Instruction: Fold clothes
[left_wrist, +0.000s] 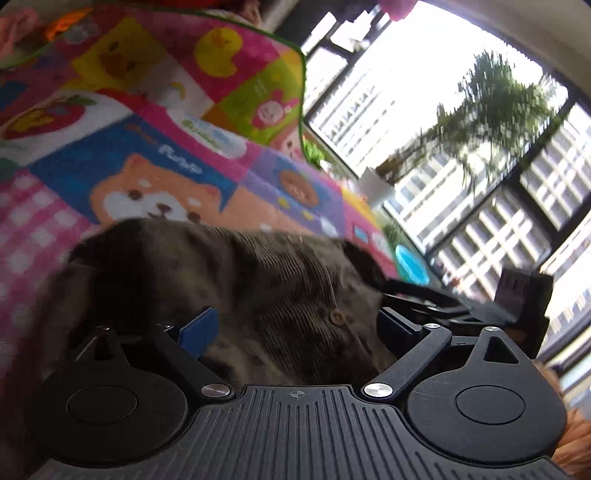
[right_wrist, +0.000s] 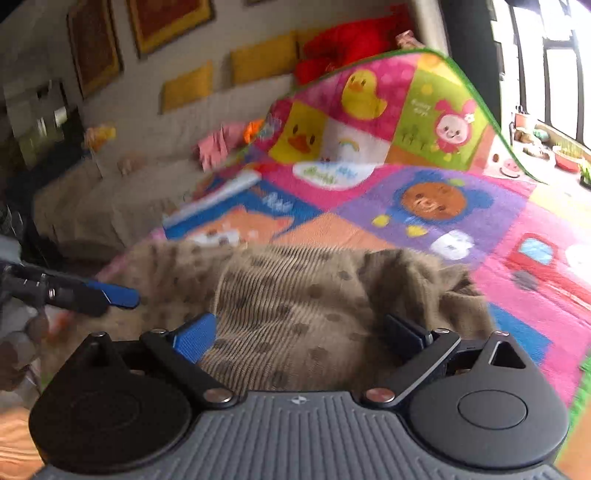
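- The left gripper (left_wrist: 295, 325) has its two fingers spread wide apart. Nothing is pinched between them.
- A brown corduroy shirt (left_wrist: 236, 295) with dark dots lies bunched up right in front of the left gripper. It fills the gap between the fingers, and I cannot tell if it touches them.
- A small brown button (left_wrist: 337, 316) on the shirt sits close to the right-side finger of the left gripper.
- The right gripper (right_wrist: 306, 334) has its fingers spread wide too. The same shirt (right_wrist: 295, 306) lies between them and just ahead. It is not squeezed.
- In the right wrist view, the left gripper's blue fingertip (right_wrist: 122, 295) pokes in from the left side, over the left edge of the shirt.
- The shirt rests on a bright play mat (right_wrist: 436, 206) with ducks, a bear and a pig on it. The mat goes on past both grippers, and its far part bends upward.
- Big windows (left_wrist: 461, 155) are off to the right of the left gripper.
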